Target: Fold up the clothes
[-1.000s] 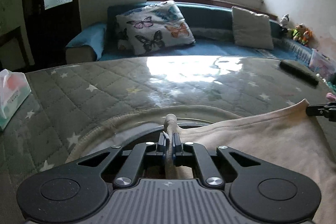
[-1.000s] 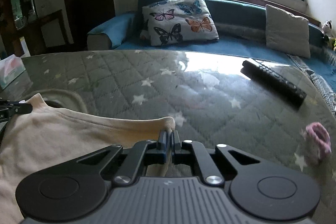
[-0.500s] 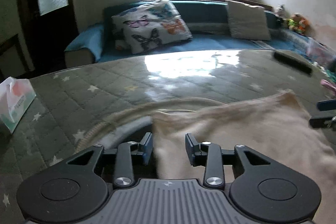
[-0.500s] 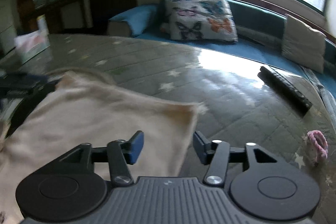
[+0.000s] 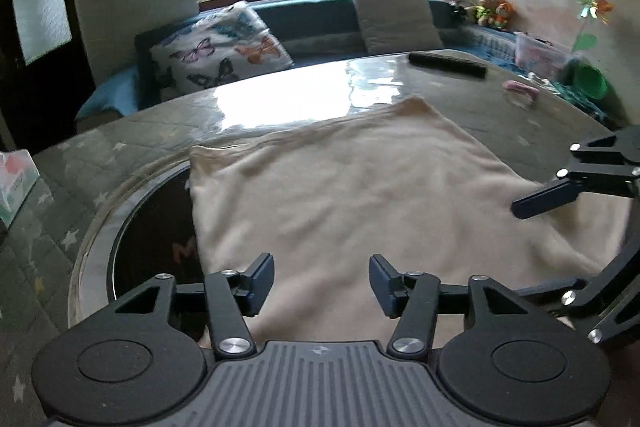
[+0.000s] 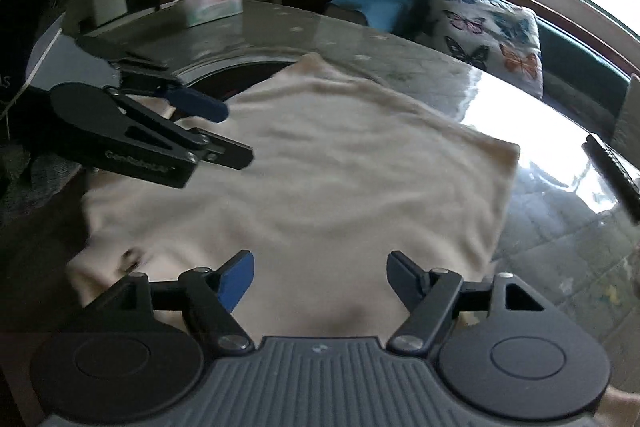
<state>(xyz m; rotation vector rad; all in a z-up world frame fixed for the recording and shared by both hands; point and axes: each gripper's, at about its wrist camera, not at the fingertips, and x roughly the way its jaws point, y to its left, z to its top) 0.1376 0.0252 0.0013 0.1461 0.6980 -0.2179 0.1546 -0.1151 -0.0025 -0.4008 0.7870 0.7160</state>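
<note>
A cream garment (image 5: pixel 360 187) (image 6: pixel 320 179) lies flat on the round glass-topped table (image 5: pixel 120 163), folded into a rough rectangle with its far corners pointing away. My left gripper (image 5: pixel 321 281) hovers open above the garment's near edge, nothing between its fingers. My right gripper (image 6: pixel 320 277) is open too, raised over the near part of the cloth. In the left wrist view the right gripper (image 5: pixel 560 187) shows at the right edge. In the right wrist view the left gripper (image 6: pixel 208 131) shows at the left, over the cloth's left side.
A black remote (image 5: pixel 448 65) (image 6: pixel 616 167) and a pink hair tie (image 5: pixel 520 91) lie at the table's far right. A tissue box (image 5: pixel 16 183) (image 6: pixel 212 7) stands at the left. Behind the table is a blue sofa with a butterfly cushion (image 5: pixel 220 55).
Both grippers were shut on the garment's far corners; they let go, opened, and pulled back and up. The cloth now lies flat on the table.
</note>
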